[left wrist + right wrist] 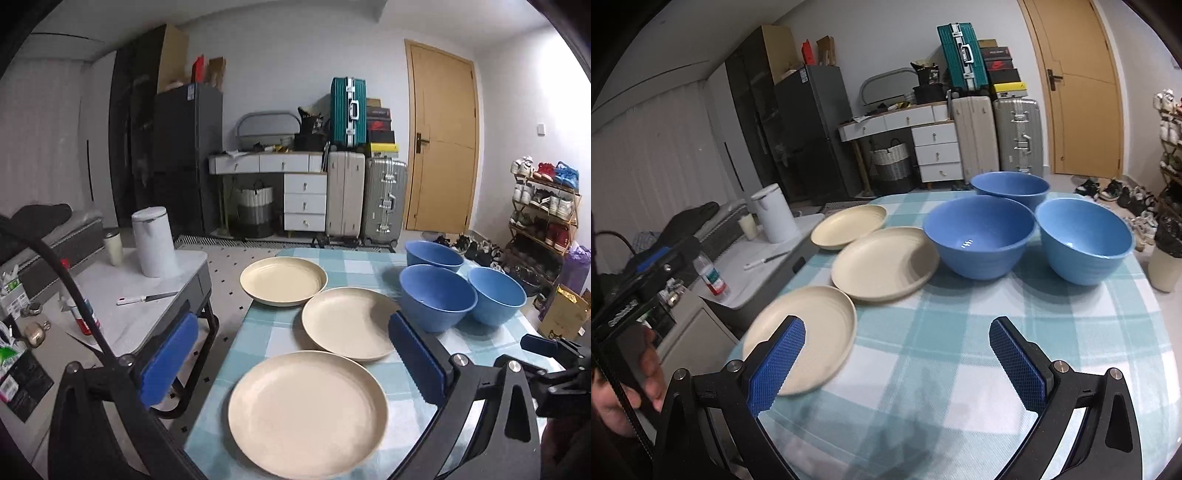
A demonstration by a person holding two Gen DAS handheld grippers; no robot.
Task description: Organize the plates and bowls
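Both grippers, left gripper (pixel 295 354) and right gripper (pixel 897 362), are hovering wide-jawed and empty, lining up for stacking the round cream plates (pixel 308 413) and blue plastic bowls (pixel 979 240)

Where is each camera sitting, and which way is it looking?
Left wrist view: on the left gripper, looking forward over the nearest cream plate; its open blue fingers show, with the right gripper's tip at right.
Right wrist view: on the right gripper, over the checked tablecloth, facing the blue bowls; its open fingers show, and a hand at left.
Shared: three plates, three bowls, the yellow door behind.
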